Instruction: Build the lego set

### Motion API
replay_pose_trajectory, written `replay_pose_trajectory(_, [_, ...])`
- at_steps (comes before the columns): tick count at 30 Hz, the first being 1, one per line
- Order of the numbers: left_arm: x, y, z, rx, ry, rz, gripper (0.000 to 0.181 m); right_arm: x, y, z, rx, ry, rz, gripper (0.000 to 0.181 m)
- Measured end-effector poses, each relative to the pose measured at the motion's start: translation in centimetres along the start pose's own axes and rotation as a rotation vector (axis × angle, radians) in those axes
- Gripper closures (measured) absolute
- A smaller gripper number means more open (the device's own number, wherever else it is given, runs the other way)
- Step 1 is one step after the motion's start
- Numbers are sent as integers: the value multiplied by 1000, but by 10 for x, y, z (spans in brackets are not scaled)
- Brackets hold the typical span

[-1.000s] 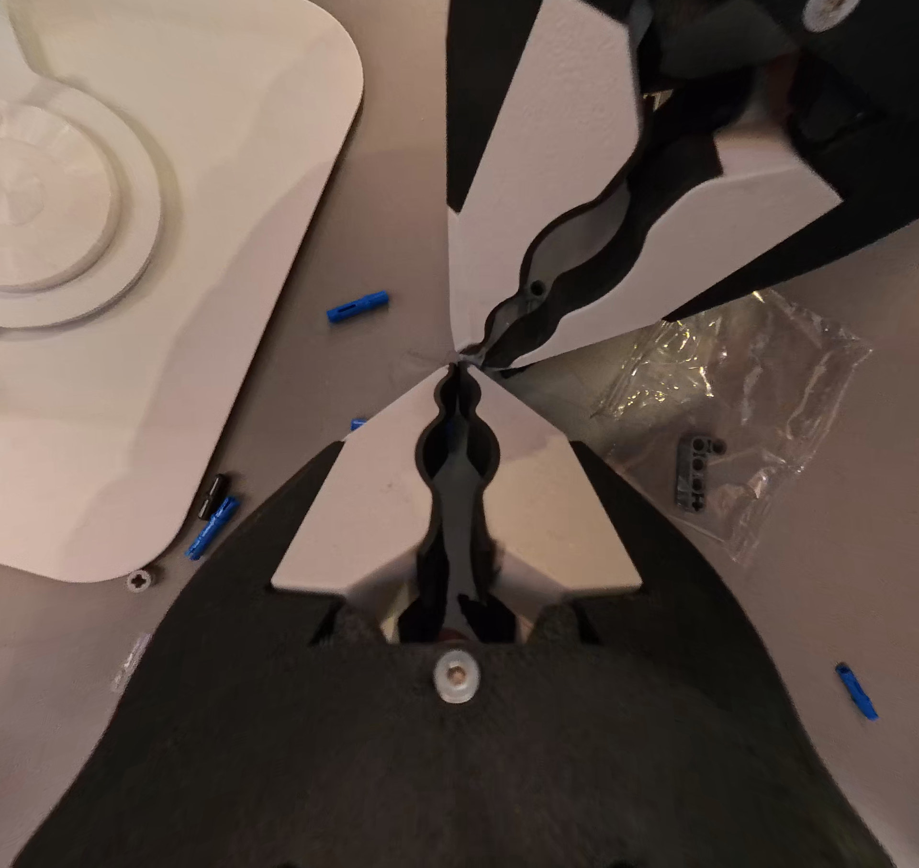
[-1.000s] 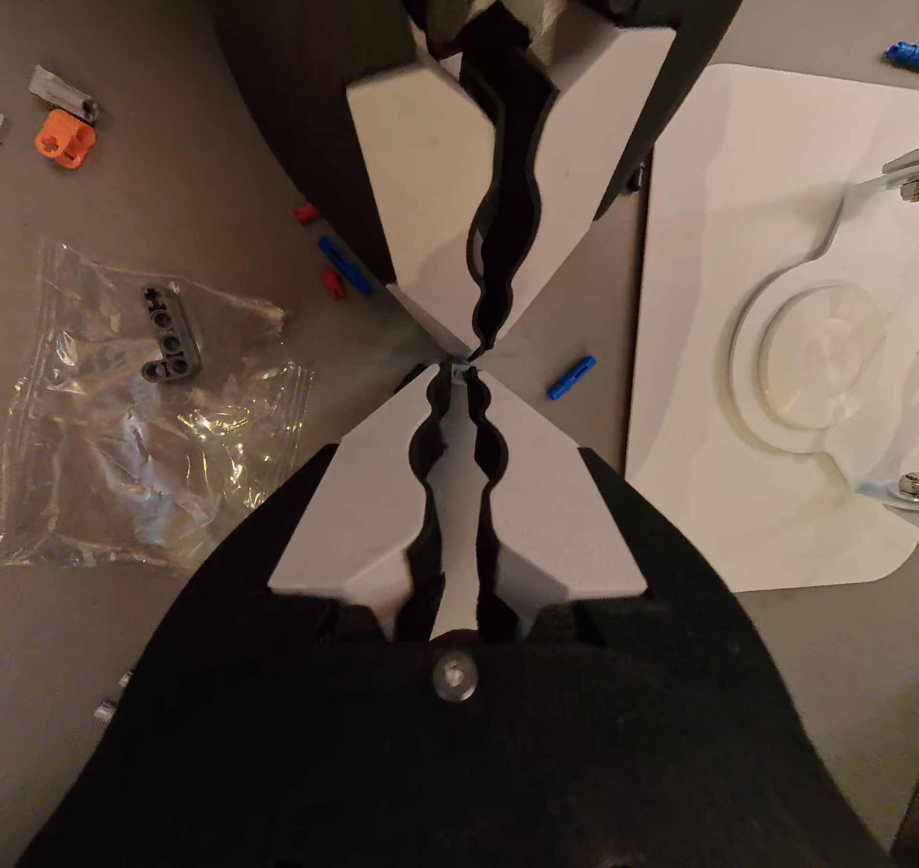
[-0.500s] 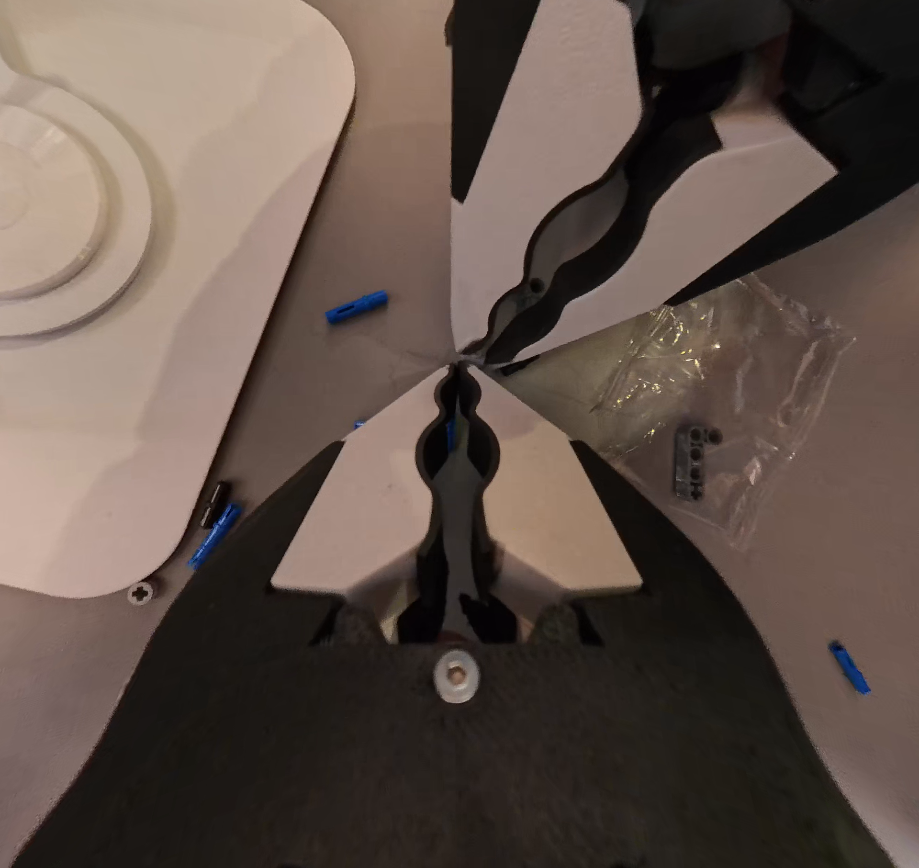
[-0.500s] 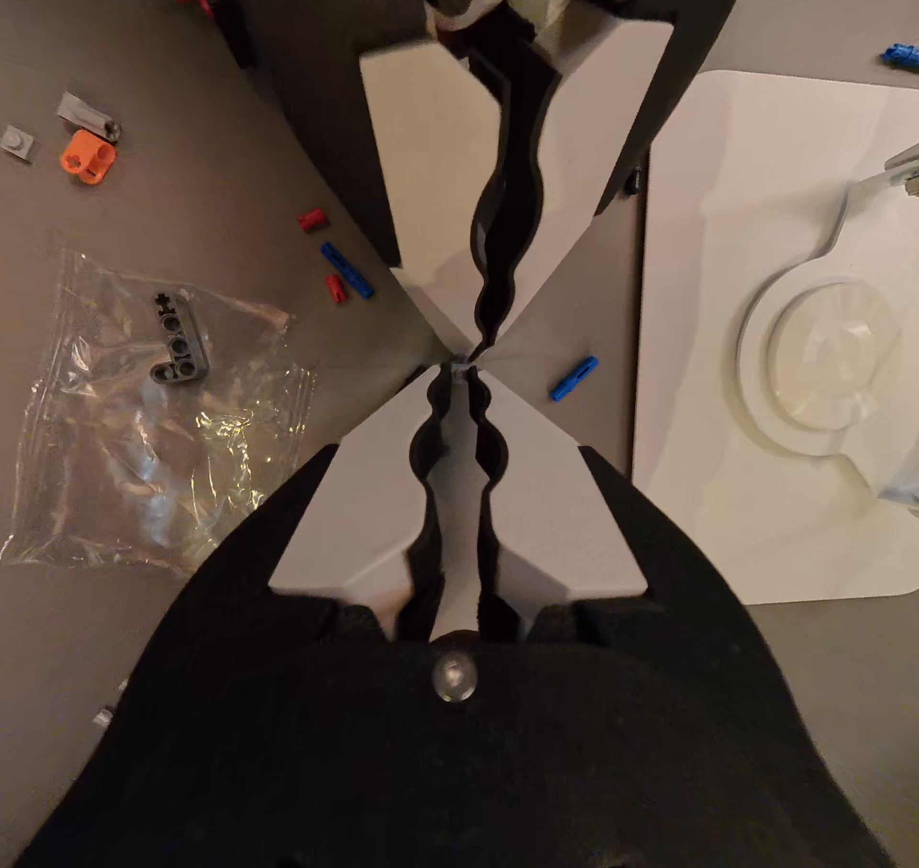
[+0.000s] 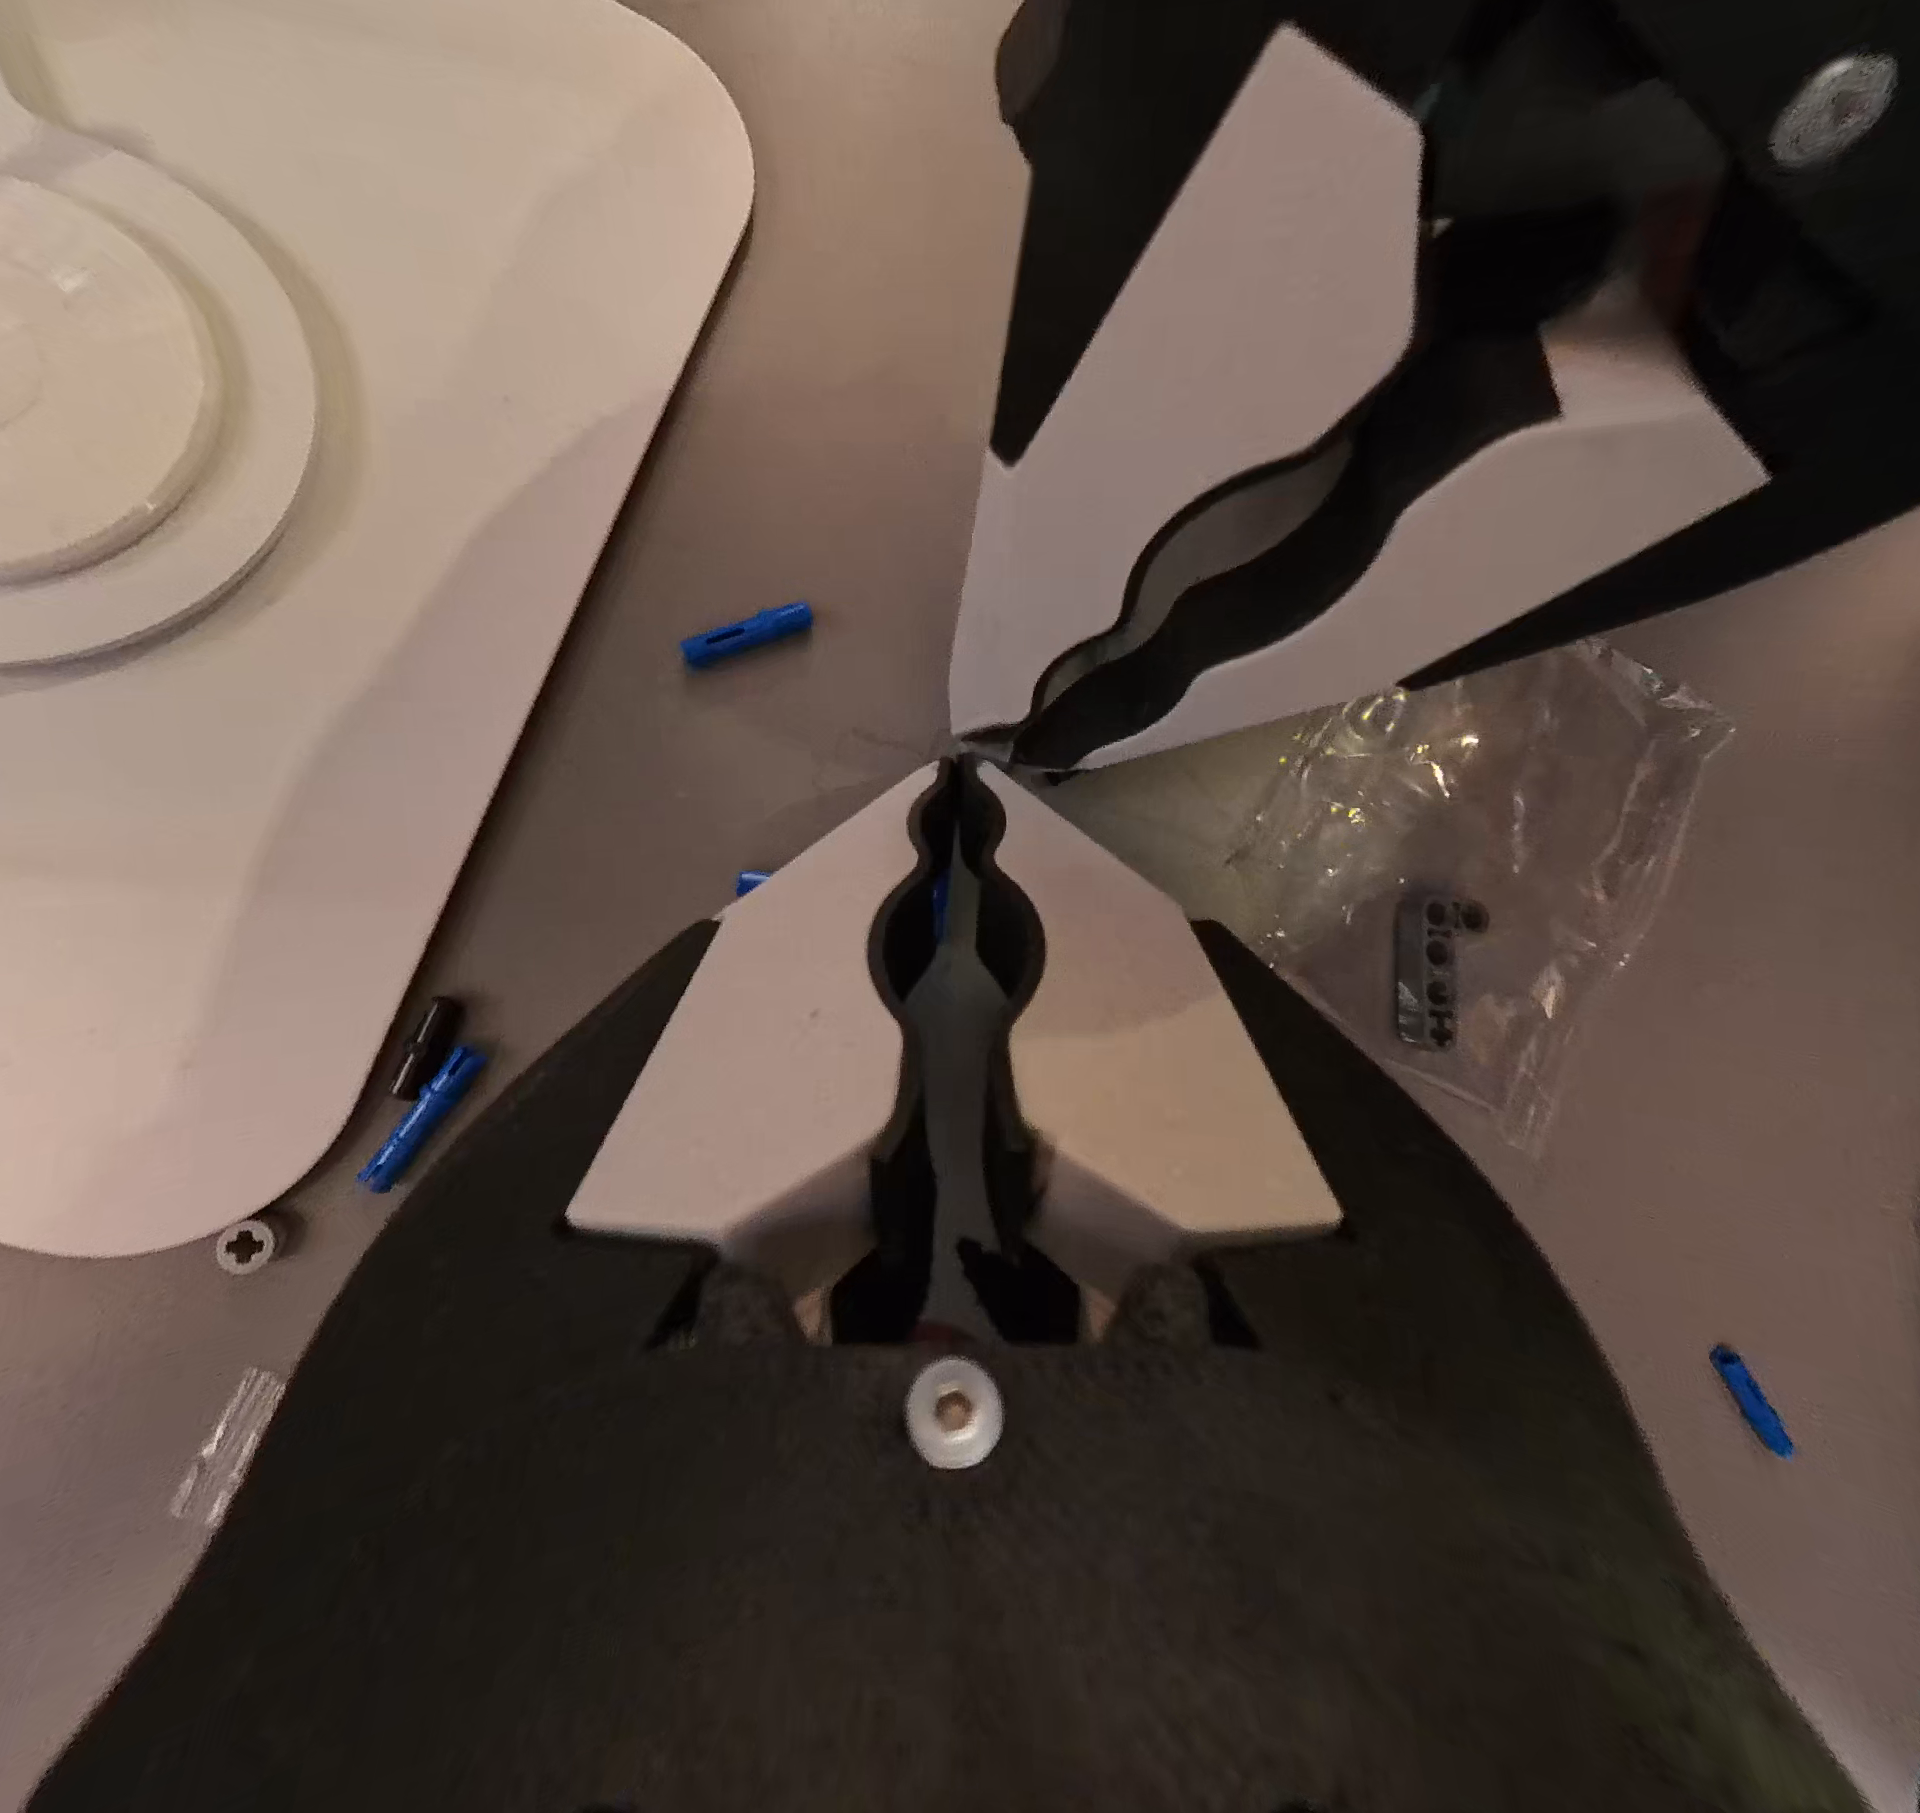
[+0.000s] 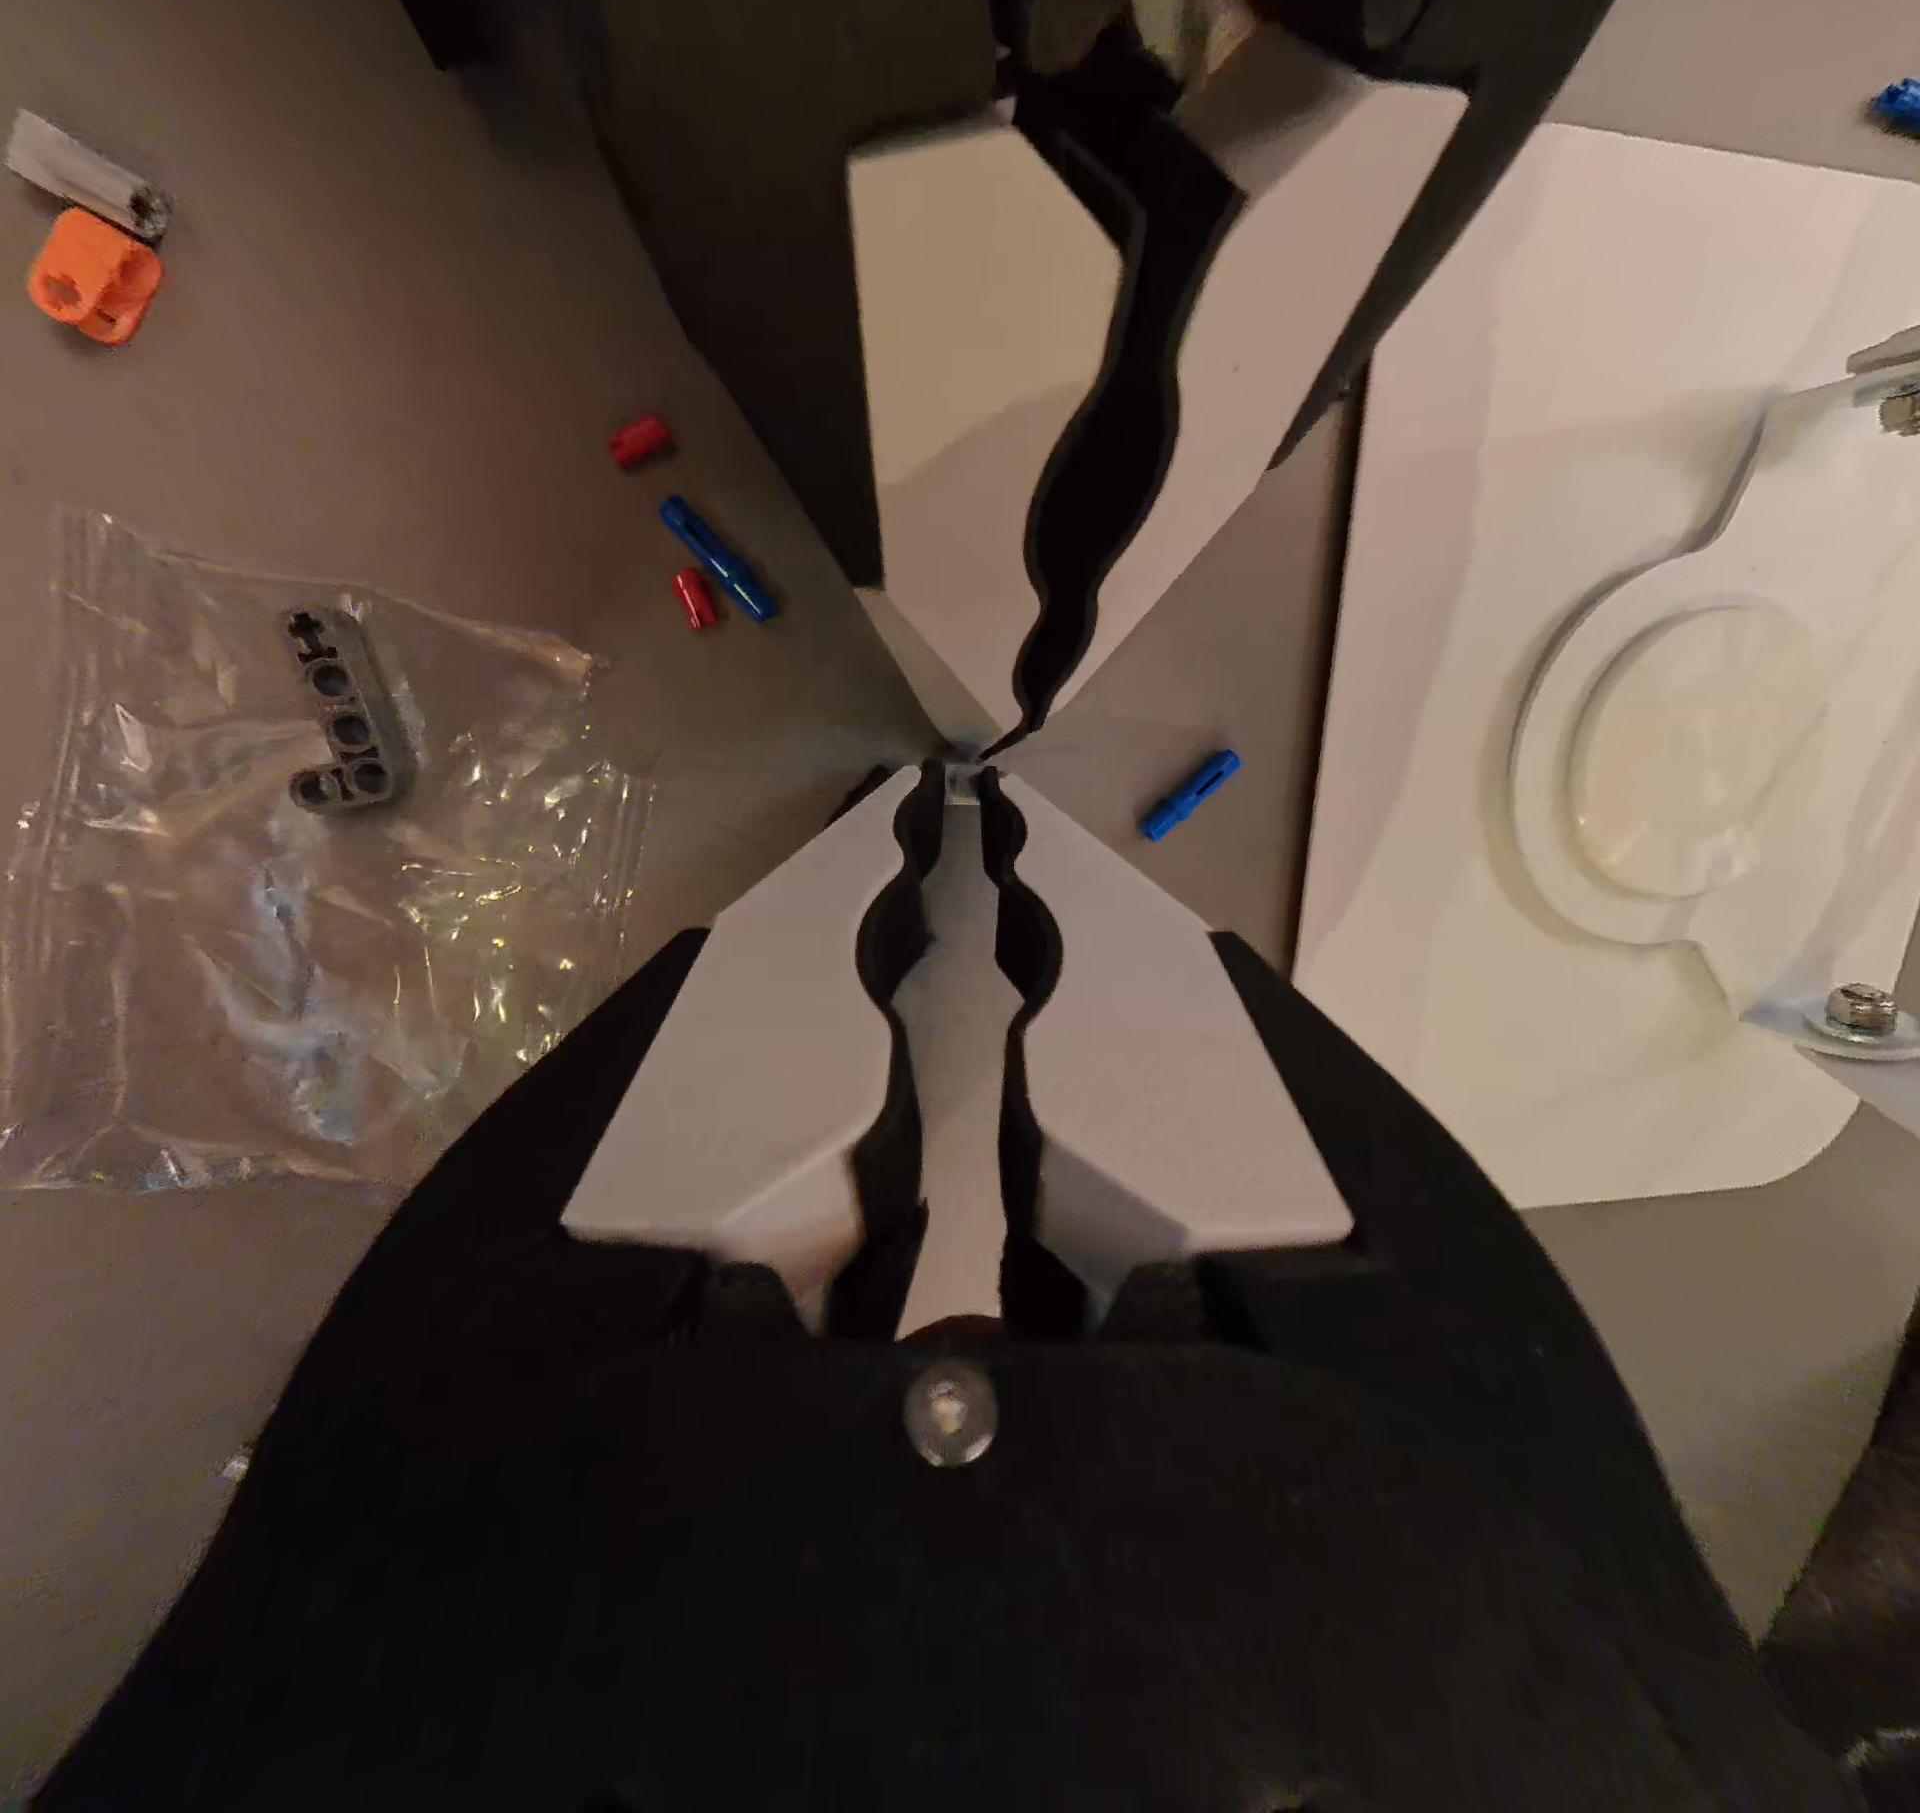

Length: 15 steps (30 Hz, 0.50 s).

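My left gripper (image 5: pixel 958 771) and my right gripper (image 6: pixel 961 781) meet tip to tip just above the grey table. The right gripper is shut on a tiny light grey piece (image 6: pixel 961 784) at its fingertips. The left gripper is shut, and its tips touch that piece from the far side. Whether it also grips the piece I cannot tell. In the left wrist view the right gripper (image 5: pixel 1013 740) comes in from the upper right. In the right wrist view the left gripper (image 6: pixel 1003 729) comes in from the top.
A white stand base (image 5: pixel 416 413) (image 6: pixel 1558 413) lies on one side, and a clear bag (image 5: pixel 1455 828) (image 6: pixel 312 880) with a grey beam (image 5: pixel 1434 974) (image 6: pixel 348 724) on the other. A blue pin (image 5: pixel 746 633) (image 6: pixel 1190 795) lies nearby. Red pins (image 6: pixel 636 441) and an orange connector (image 6: pixel 94 277) lie farther off. The grippers are tip to tip, or close to it.
Both grippers stay tip to tip on the small piece. The views have drifted only slightly over the table.
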<state>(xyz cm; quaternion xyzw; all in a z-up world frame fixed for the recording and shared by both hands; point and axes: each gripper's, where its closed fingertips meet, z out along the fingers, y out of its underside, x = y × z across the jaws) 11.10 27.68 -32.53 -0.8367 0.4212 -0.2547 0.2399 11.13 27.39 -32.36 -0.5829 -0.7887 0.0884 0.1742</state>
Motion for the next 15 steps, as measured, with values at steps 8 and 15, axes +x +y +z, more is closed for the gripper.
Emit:
replay_pose_trajectory(8, [5, 4, -2, -6, 37, 7, 181, -1, -2, 1, 2, -4, -38, 177])
replay_pose_trajectory(15, [3, 5, -4, 9, 48, -19, 181, 0, -4, 1, 38, 11, -10, 176])
